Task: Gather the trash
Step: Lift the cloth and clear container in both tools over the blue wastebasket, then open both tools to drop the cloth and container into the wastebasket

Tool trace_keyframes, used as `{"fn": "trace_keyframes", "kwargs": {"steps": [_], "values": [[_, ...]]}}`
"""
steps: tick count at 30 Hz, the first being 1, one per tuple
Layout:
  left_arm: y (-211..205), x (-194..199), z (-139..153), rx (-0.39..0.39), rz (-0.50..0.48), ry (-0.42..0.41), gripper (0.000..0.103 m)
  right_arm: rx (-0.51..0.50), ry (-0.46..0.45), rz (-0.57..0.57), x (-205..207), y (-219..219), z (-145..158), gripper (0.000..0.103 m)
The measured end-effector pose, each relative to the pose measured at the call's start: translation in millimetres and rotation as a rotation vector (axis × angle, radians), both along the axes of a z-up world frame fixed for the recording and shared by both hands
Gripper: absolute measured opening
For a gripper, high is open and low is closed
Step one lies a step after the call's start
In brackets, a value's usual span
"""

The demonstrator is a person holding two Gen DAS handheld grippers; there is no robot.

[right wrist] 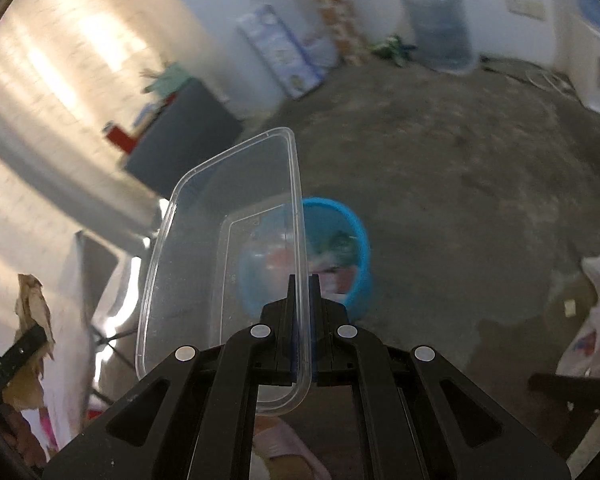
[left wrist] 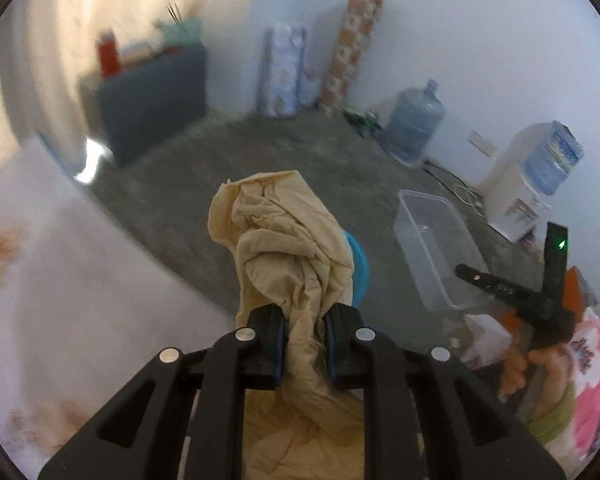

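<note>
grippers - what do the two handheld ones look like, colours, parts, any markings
Both are matte black plastic. The left gripper and the right gripper each have flat linkage bars pinned with round silver rivets, long cut-out slots in the outer arms, and blue pads lining the jaws. Seen from the left wrist, the right one also shows a small green light and faint embossed lettering, too small to read.

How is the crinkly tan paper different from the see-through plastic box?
The crumpled tan paper is soft, wrinkled and opaque; the clear rectangular plastic container is stiff, smooth and see-through. The left tongs squeeze the paper's bunched middle; the right tongs pinch the container's thin wall. Both are held up above the floor.
</note>
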State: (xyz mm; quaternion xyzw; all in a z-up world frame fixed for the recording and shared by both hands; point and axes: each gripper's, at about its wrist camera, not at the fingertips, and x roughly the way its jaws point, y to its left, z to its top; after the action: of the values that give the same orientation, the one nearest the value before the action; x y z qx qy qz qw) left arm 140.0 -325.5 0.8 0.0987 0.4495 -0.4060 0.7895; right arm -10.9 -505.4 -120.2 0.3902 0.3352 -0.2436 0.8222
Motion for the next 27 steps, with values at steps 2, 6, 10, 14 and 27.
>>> {"fn": "trace_keyframes", "kwargs": {"steps": [2, 6, 10, 14, 27], "values": [[-25, 9, -26, 0.014, -0.011, 0.071, 0.015, 0.017, 0.020, -0.011, 0, -7, -11, 0.003], [-70, 32, -80, 0.066, -0.022, 0.147, 0.015, 0.045, 0.073, -0.010, 16, -15, -37, 0.003], [-103, 59, -129, 0.105, -0.008, 0.200, 0.015, 0.047, 0.141, 0.014, 43, -22, -64, 0.003], [-129, 88, -164, 0.120, 0.008, 0.183, 0.018, 0.009, 0.197, 0.040, 67, -27, -78, 0.003], [-113, 130, -186, 0.115, 0.130, 0.185, 0.072, -0.101, 0.267, 0.126, 130, -33, -108, 0.003]]}}
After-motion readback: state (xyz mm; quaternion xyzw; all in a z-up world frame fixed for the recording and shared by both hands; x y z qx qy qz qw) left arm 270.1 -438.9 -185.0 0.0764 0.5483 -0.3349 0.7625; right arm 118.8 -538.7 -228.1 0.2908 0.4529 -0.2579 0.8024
